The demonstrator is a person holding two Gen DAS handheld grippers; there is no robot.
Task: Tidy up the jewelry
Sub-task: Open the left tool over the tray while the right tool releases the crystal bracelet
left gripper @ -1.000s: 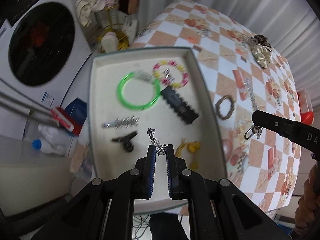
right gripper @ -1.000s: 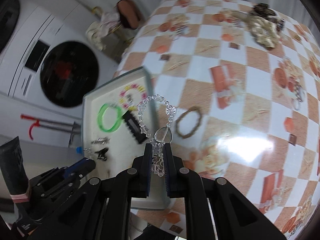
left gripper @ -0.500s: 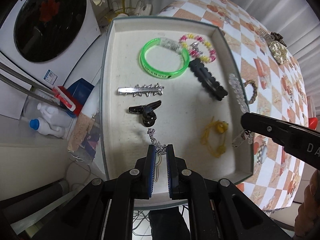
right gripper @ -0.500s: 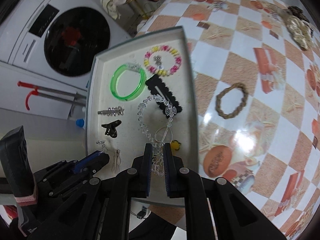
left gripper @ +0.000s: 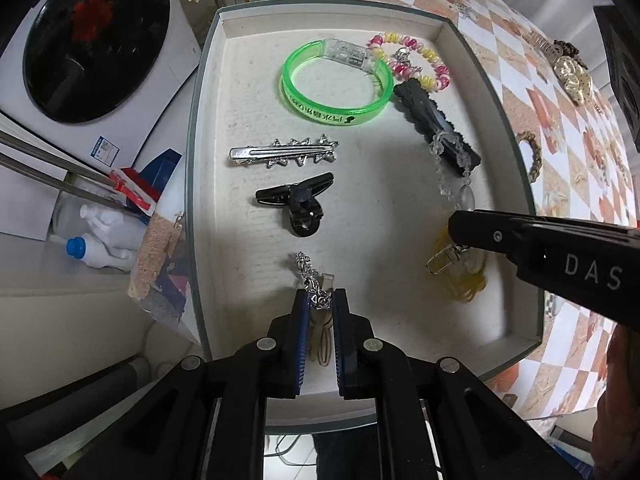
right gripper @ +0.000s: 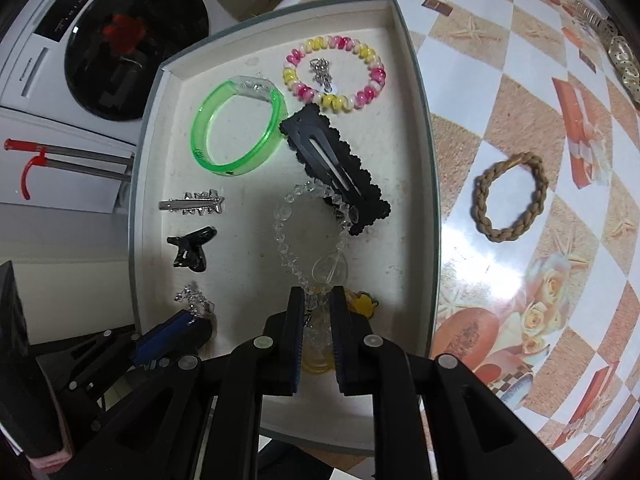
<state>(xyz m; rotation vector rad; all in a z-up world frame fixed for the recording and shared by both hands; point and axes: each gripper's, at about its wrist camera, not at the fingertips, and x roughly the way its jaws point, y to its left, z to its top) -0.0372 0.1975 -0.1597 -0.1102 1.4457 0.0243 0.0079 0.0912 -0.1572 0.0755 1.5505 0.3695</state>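
A white tray [left gripper: 514, 330] holds a green bangle [left gripper: 336, 76], a pink-yellow bead bracelet [left gripper: 416, 56], a black scalloped clip [left gripper: 436, 120], a silver clip [left gripper: 284, 152], a black claw clip [left gripper: 298, 204] and a yellow piece [left gripper: 466, 280]. My left gripper [left gripper: 319, 302] is shut on a silver chain [left gripper: 310, 276], low over the tray's near left. My right gripper [right gripper: 313, 300] is shut on a clear crystal bracelet [right gripper: 310, 232], whose loop hangs over the tray floor and the black clip [right gripper: 336, 168]. The right gripper also shows in the left wrist view [left gripper: 532, 236].
A braided brown bracelet [right gripper: 508, 196] lies on the checkered tablecloth [right gripper: 520, 80] right of the tray. Gold jewelry [left gripper: 572, 76] sits at the far right. A washing machine [left gripper: 88, 40] and bottles [left gripper: 100, 244] stand off the table's left edge.
Both grippers have moved lower and further over the tray. The crystal bracelet came from over the table to hang above the tray's middle. The silver chain now hangs close to the tray floor.
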